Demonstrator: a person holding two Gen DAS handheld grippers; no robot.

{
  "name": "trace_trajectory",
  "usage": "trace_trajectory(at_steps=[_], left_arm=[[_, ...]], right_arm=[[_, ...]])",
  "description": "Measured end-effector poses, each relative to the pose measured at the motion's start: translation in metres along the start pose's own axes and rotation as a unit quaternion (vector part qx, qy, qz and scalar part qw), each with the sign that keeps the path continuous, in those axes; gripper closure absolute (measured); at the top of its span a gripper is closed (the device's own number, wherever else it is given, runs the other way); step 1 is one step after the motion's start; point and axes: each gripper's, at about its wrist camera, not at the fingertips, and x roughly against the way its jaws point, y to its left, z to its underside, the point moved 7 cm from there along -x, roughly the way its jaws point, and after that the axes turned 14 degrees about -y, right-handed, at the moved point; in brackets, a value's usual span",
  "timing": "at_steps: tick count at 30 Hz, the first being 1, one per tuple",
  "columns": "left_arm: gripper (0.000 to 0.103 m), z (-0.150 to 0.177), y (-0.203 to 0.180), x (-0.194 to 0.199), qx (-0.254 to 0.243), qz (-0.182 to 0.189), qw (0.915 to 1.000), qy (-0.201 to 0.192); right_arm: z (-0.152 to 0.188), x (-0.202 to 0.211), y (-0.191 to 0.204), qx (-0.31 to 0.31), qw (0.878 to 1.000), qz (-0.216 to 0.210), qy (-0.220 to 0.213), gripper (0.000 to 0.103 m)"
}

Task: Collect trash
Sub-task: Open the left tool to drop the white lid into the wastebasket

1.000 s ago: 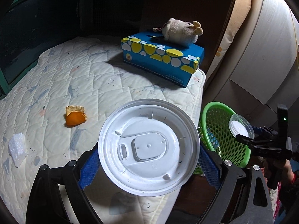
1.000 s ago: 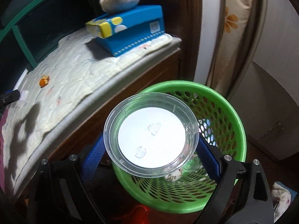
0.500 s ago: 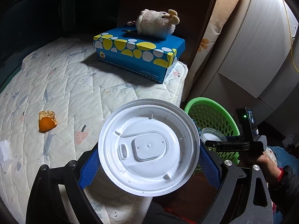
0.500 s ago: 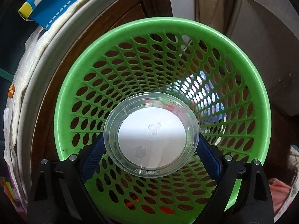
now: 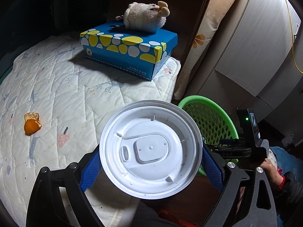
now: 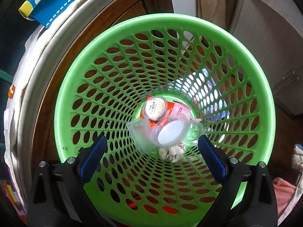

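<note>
Presently, right gripper (image 6: 151, 157): jaws opening, wide apart, nothing between the blue pads (image 6: 92, 157); it points down into the green perforated basket (image 6: 251, 71). Far below the fingertips, at the basket bottom: one clear lid with a white disc (image 6: 171, 132), one sealed round cup (image 6: 155, 108), one clear square piece (image 6: 139, 132), one crumpled tissue (image 6: 171, 154), red-and-pink wrappers, number unclear.

Left gripper (image 5: 150, 158): clamped edge to edge on one white cup lid (image 5: 150, 149), held over the near edge of the quilted mattress (image 5: 72, 87). The basket stands just beyond its right finger. Well left of the fingers: one orange peel (image 5: 31, 123). Far ahead: one blue tissue box (image 5: 130, 50), one plush toy (image 5: 145, 18) on top.

Risks, judged: the white lid, let go short of the basket rim, would fall between mattress and basket; the right gripper above the mouth could block the drop or be struck. The peel remains uncollected.
</note>
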Motion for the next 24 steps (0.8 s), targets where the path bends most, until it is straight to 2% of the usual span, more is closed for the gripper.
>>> trace_trajectory(at_steps=[11, 18, 24], left_arm=[[0.013, -0.002, -0.034, -0.012, -0.011, 0.023, 0.9997, 0.006], [0.013, 0.0, -0.072, -0.03, -0.033, 0.042, 0.9985, 0.016], [0.013, 0.004, -0.105, -0.055, -0.042, 0.062, 0.9966, 0.034]], right_arm=[[-0.009, 0.075, -0.001, 0.033, 0.996, 0.004, -0.088, 0.007], [-0.015, 0.119, -0.014, 0.028, 0.99, 0.013, -0.14, 0.007], [-0.019, 0.138, -0.029, 0.011, 0.985, 0.016, -0.17, 0.007]])
